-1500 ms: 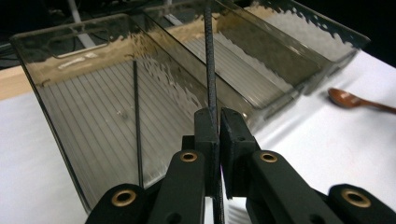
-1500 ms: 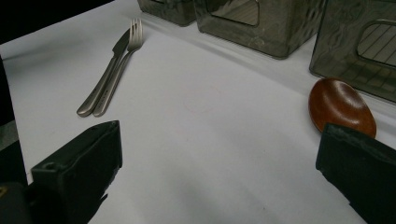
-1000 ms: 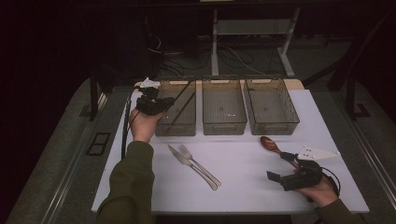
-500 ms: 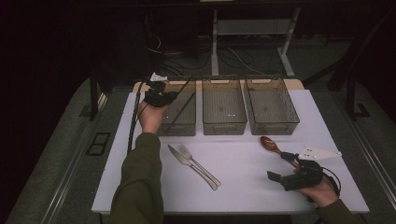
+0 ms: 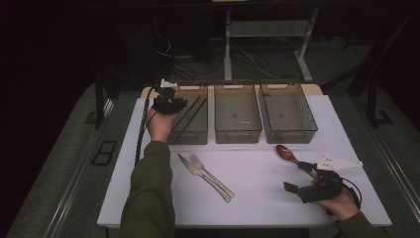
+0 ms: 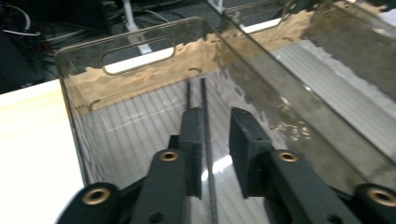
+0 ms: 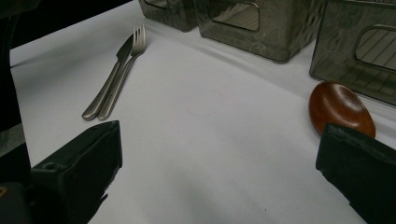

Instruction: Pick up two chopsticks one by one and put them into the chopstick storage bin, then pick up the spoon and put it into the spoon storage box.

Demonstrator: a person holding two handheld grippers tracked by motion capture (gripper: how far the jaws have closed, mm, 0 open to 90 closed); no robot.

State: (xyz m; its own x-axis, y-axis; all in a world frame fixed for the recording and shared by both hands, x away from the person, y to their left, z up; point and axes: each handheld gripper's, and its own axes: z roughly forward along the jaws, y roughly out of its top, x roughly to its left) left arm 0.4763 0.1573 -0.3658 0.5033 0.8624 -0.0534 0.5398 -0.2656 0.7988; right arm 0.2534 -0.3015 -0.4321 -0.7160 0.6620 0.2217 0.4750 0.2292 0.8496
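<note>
Left claw [image 6: 212,140] over left bin [image 6: 74,116], jaws just opening, chopsticks [image 6: 205,121] loose between them. Lift straight out. Right claw [image 7: 219,177] spread near spoon [image 7: 341,108].

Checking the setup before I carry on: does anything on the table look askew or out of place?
Nothing stands out. The three bins stand in a row; knife, fork and wooden spoon lie flat.

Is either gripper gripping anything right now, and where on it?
Nothing. The left gripper has just opened over two dark chopsticks in the left bin. The right gripper stands open beside the wooden spoon.
</note>
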